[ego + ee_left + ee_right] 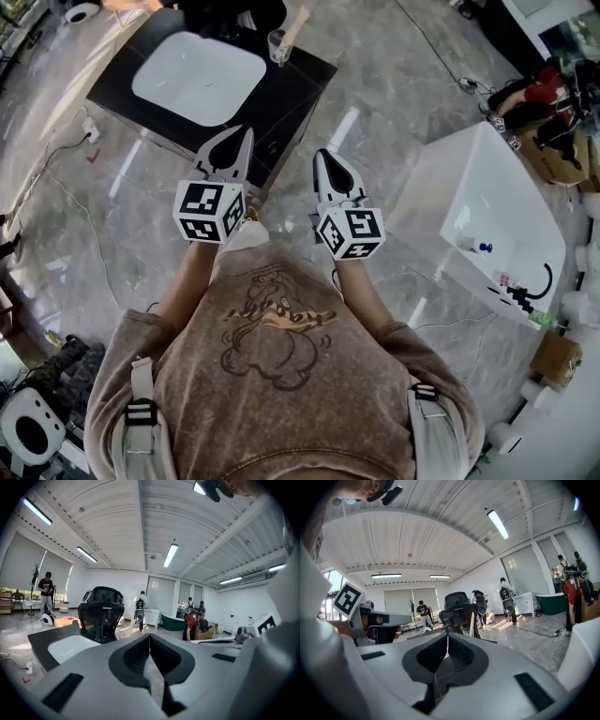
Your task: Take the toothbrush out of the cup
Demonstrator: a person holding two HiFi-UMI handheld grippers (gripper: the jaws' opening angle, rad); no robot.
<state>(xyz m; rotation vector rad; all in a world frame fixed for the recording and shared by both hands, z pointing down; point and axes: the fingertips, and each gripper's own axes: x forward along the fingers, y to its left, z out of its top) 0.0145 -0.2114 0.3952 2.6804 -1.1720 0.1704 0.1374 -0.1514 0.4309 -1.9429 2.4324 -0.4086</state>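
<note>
By the surface's [298, 86] far edge stands the cup [277, 49]: open the closed, empty right gripper [320, 155], then pinch the toothbrush [294, 26]; left gripper [247, 131] closed too.

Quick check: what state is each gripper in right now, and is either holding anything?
Left gripper: closed, holding nothing.
Right gripper: closed, holding nothing.

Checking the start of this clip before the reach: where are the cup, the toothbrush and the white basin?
cup [277, 49], head view, its clear side wall.
toothbrush [297, 23], head view, the handle leaning out of the cup.
basin [197, 75], head view, bare white inside of the bowl.
</note>
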